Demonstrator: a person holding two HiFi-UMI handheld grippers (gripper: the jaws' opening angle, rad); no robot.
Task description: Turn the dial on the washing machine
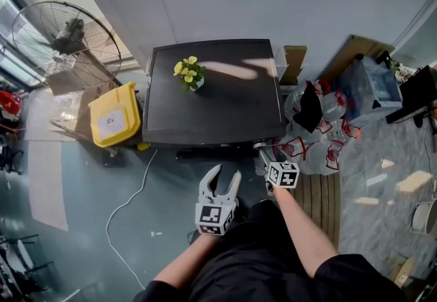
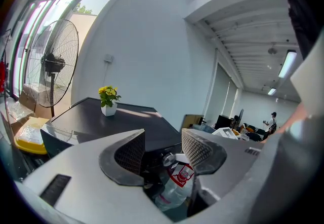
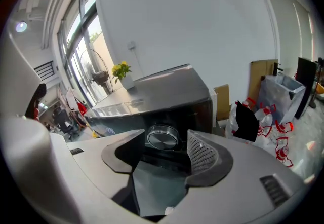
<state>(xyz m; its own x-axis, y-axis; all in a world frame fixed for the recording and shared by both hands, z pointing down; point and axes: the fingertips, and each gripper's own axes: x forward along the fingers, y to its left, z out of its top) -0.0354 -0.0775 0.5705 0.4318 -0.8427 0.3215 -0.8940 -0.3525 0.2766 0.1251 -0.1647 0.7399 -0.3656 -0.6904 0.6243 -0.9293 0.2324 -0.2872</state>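
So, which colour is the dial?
The dial is silver; the right gripper view shows it best.

the left white two-jaw gripper [image 1: 225, 176], with a marker cube at its base, is held low and close to the body, its jaws spread wide and empty. the right white two-jaw gripper [image 1: 260, 149] reaches further forward, its jaws also apart. the bare left forearm [image 1: 179, 268] and bare right forearm [image 1: 300, 224] both stretch ahead.

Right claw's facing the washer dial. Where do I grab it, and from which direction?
Take the dial by its round rim, one pad on each side, coming straight in at the washing machine's front panel. It is a knob standing out from that panel, facing the right claw, whose jaws stand open in line with it.
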